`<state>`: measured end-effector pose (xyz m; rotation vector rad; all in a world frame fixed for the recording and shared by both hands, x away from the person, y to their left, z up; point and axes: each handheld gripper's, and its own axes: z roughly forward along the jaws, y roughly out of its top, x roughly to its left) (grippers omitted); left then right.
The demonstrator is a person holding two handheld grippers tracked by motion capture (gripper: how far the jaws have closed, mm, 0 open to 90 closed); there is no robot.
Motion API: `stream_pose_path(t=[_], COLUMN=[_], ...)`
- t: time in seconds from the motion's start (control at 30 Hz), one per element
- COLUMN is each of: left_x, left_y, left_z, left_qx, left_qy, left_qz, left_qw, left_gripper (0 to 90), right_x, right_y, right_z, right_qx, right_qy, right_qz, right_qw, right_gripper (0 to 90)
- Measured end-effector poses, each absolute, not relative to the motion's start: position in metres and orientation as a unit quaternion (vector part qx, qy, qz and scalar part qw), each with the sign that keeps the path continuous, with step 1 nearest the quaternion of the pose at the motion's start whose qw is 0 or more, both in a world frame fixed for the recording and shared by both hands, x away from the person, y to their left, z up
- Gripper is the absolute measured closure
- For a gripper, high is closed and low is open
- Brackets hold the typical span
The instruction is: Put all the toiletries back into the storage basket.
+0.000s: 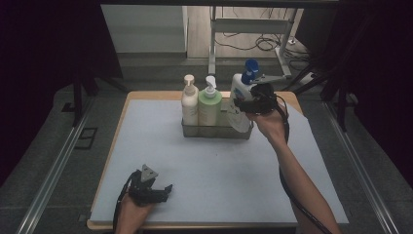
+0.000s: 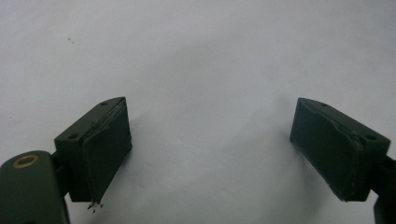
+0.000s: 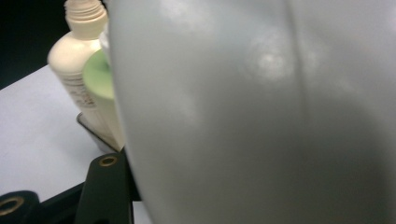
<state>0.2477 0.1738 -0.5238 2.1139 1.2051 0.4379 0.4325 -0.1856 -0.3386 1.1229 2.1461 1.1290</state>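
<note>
1. Left gripper (image 1: 163, 191), nearest the table's front edge, held low over the pale blue mat (image 1: 195, 165); jaws spread wide, nothing between them but bare mat in the left gripper view (image 2: 205, 140). Left hand (image 1: 132, 213) cut off at the bottom of the high view.
2. Right forearm (image 1: 304, 190), rising from the bottom right corner toward the back of the table, cable trailing alongside; elbow out of frame.
3. Right gripper (image 1: 246, 105), at the right end of the rack, jaws about half open and closed on the white bottle (image 1: 240, 97) with the blue pump top. Pads hidden by the gripper body and hand in the high view.
4. White bottle (image 3: 261, 112) in the right gripper view, a blurred pale surface too close to read; one jaw arm visible at lower left, the other hidden.
5. Bottle's lower end at the right end of the grey metal rack (image 1: 214, 130); impossible to tell whether resting in the rack or lifted clear.
6. Green pump bottle (image 1: 210, 106) and cream pump bottle (image 1: 189, 103), upright side by side in the rack, left of the held bottle; bases hidden by the rack wall.
</note>
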Motion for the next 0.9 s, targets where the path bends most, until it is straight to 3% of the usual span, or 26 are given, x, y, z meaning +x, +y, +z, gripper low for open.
stream_pose_path(t=[0.9], left_x=[0.248], left_y=[0.174], left_z=[-0.524], left_qx=[0.808], left_qy=[0.460], left_qz=[0.167], left_qw=[0.328], left_gripper=[12.2], right_x=[0.470], right_y=[-0.175], right_z=[-0.351], right_qx=[0.429], right_qy=[0.769], right_qz=[0.406], right_qw=[0.244], right_gripper=[41.4])
